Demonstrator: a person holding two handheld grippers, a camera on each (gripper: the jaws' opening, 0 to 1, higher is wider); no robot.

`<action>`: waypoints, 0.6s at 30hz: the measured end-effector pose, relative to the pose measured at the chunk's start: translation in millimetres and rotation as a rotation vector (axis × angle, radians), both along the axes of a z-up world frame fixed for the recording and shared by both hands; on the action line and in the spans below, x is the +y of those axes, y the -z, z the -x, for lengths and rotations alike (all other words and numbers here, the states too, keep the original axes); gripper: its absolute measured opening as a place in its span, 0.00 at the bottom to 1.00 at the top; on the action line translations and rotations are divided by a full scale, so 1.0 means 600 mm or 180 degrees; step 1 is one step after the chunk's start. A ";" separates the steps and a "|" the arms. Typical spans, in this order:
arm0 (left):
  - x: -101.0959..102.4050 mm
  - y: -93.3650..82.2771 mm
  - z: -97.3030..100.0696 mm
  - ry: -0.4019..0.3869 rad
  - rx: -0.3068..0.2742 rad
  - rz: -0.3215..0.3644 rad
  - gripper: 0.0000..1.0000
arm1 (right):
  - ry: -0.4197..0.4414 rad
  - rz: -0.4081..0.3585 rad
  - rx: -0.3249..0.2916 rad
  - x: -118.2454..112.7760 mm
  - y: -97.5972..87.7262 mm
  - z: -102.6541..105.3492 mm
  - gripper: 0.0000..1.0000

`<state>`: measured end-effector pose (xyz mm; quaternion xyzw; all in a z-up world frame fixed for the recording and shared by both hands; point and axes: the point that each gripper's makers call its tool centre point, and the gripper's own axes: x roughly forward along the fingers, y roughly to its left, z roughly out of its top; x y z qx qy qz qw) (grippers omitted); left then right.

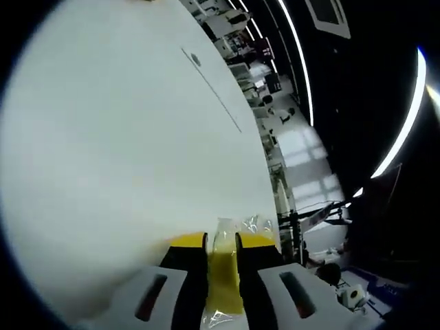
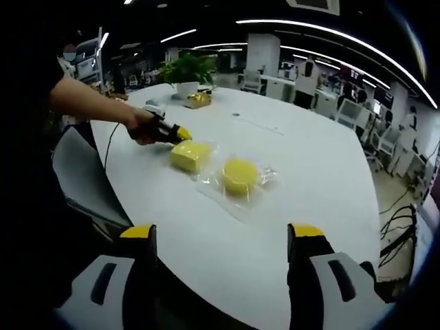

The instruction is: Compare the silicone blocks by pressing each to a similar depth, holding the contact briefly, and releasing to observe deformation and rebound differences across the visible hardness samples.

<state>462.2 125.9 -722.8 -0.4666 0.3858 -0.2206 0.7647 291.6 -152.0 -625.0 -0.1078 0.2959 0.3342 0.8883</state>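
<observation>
In the right gripper view, two yellow silicone blocks lie in clear plastic wrap on the white table (image 2: 309, 158): a square block (image 2: 191, 155) and a round block (image 2: 239, 175) to its right. A person's hand holds my left gripper (image 2: 180, 133) at the square block's far-left edge. In the left gripper view, that gripper (image 1: 221, 239) has its jaws close together with the yellow block (image 1: 223, 275) and crinkled plastic (image 1: 258, 223) squeezed between them. My right gripper (image 2: 221, 234) hovers over the near table edge, open and holding nothing, well short of the round block.
A potted plant (image 2: 187, 72) and a small gold object (image 2: 199, 100) stand at the table's far end. A grey chair (image 2: 82, 172) sits by the left edge. Cables (image 2: 399, 223) hang past the right edge. Office desks fill the background.
</observation>
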 end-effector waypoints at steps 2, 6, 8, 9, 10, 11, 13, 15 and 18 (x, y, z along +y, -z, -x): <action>0.001 0.001 0.000 0.0002 -0.0029 -0.0005 0.09 | 0.0064 -0.0099 0.0017 -0.002 -0.004 -0.002 0.70; -0.009 -0.023 -0.003 0.0034 -0.0271 0.0145 0.00 | 0.0091 -0.0074 0.0019 -0.008 -0.001 -0.003 0.70; -0.011 -0.021 -0.002 0.0139 -0.0346 -0.0093 0.00 | 0.0094 -0.0095 0.0024 -0.005 -0.002 -0.001 0.69; -0.016 -0.020 0.002 0.0258 -0.0401 -0.0183 0.00 | 0.0094 -0.0097 0.0011 -0.005 -0.003 -0.001 0.70; -0.018 -0.020 0.003 0.0324 -0.0438 -0.0244 0.00 | 0.0087 -0.0096 0.0006 -0.004 -0.003 0.001 0.70; -0.021 -0.023 0.005 0.0391 -0.0503 -0.0277 0.00 | 0.0085 -0.0095 0.0008 -0.003 -0.002 0.001 0.69; -0.022 -0.030 0.003 0.0398 -0.0573 -0.0347 0.00 | 0.0087 -0.0104 0.0011 -0.003 -0.002 0.003 0.69; -0.024 -0.045 0.001 0.0454 -0.0750 -0.0380 0.00 | 0.0093 -0.0097 0.0012 -0.004 -0.001 0.005 0.69; -0.026 -0.066 0.003 0.0534 -0.0865 -0.0422 0.00 | 0.0085 -0.0082 0.0020 -0.005 0.001 0.008 0.68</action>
